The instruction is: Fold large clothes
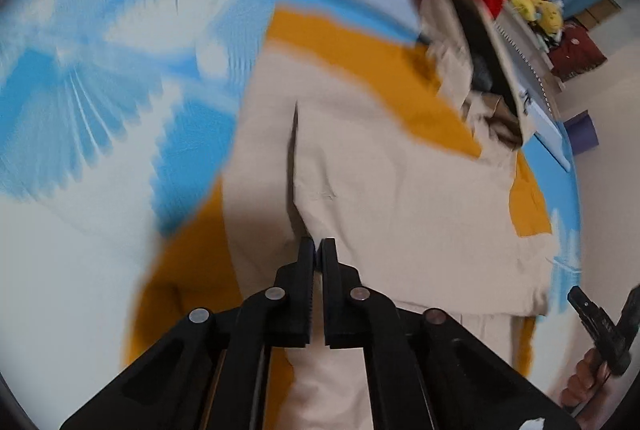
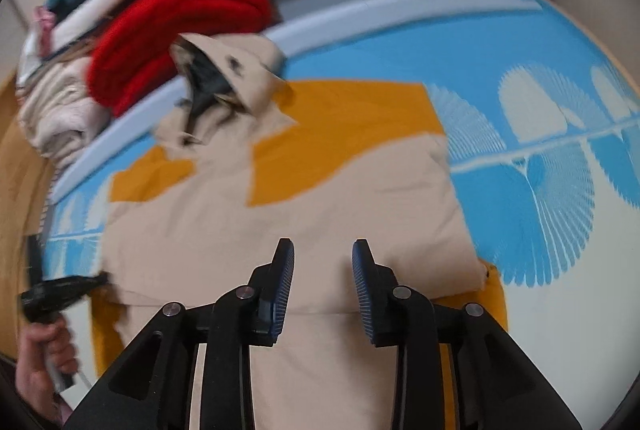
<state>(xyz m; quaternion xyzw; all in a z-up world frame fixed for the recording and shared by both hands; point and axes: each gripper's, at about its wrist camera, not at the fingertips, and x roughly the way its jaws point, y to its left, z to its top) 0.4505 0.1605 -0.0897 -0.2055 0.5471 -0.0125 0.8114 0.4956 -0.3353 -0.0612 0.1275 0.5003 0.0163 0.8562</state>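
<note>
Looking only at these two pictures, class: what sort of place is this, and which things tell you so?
Probably a bedroom. A beige hooded coat lies spread on a bed with a blue-and-white patterned cover, a pile of folded clothes topped by a red knit sits beside it, and yellow soft toys sit behind.

The coat (image 2: 280,213) is spread on a sheet (image 2: 340,109) in the middle of the bed (image 2: 540,149). A heap of clothes (image 2: 180,25) is piled at the upper left, behind the coat's hood (image 2: 236,69).
</note>
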